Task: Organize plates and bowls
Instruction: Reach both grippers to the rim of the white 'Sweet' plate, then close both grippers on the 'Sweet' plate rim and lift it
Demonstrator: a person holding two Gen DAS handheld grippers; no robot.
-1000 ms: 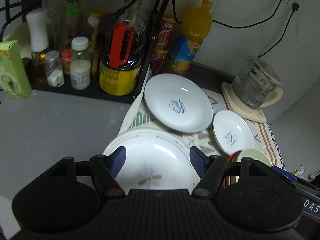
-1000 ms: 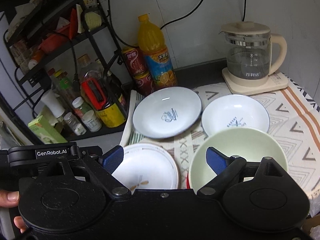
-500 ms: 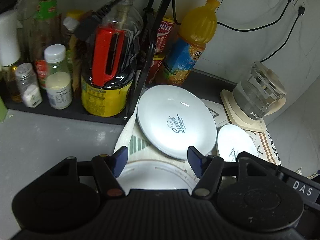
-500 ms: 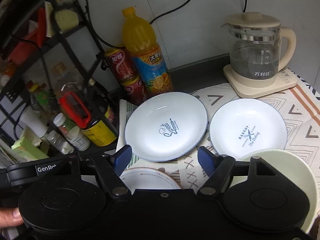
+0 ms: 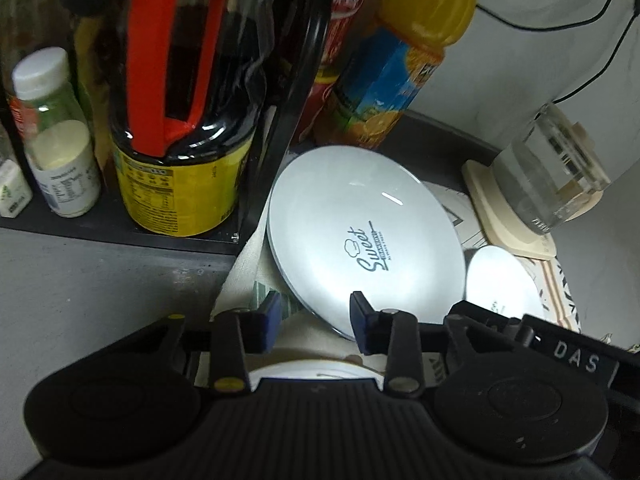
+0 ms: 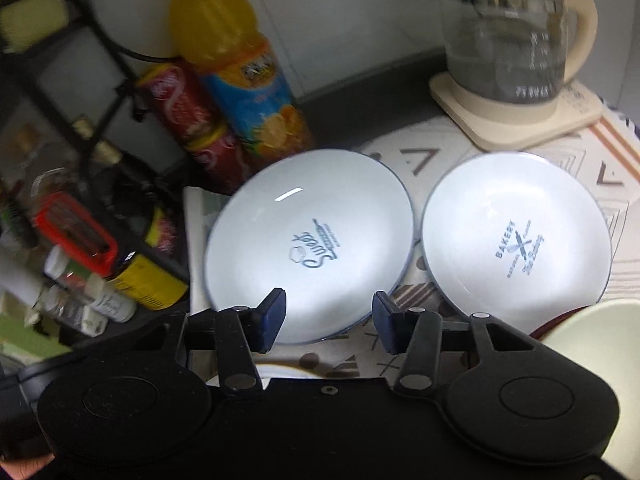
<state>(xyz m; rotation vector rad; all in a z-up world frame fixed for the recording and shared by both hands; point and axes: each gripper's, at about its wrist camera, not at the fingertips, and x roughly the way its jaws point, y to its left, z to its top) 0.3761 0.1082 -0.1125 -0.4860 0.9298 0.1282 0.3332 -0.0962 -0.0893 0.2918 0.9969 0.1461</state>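
Note:
A white plate printed "Sweet" (image 5: 364, 240) (image 6: 312, 240) lies on the patterned cloth, its left rim propped near the rack. To its right sits a smaller "Bakery" plate (image 6: 516, 236) (image 5: 500, 280). A white plate with a brown rim (image 5: 312, 370) (image 6: 280, 370) shows just under both grippers. A pale green bowl (image 6: 592, 344) sits at the right edge over something red. My left gripper (image 5: 316, 322) is open at the near-left rim of the "Sweet" plate. My right gripper (image 6: 330, 318) is open at that plate's near edge. Neither holds anything.
A black rack (image 5: 276, 128) at the left holds a dark sauce bottle with a red handle (image 5: 176, 80) and small jars. An orange juice bottle (image 6: 240, 76) and red cans (image 6: 188, 116) stand behind the plates. A glass kettle (image 6: 508, 44) stands back right.
Both grippers have moved forward and lower toward the "Sweet" plate. The brown-rimmed plate and the green bowl have slid mostly out of view beneath them. Both jaws have narrowed but remain open.

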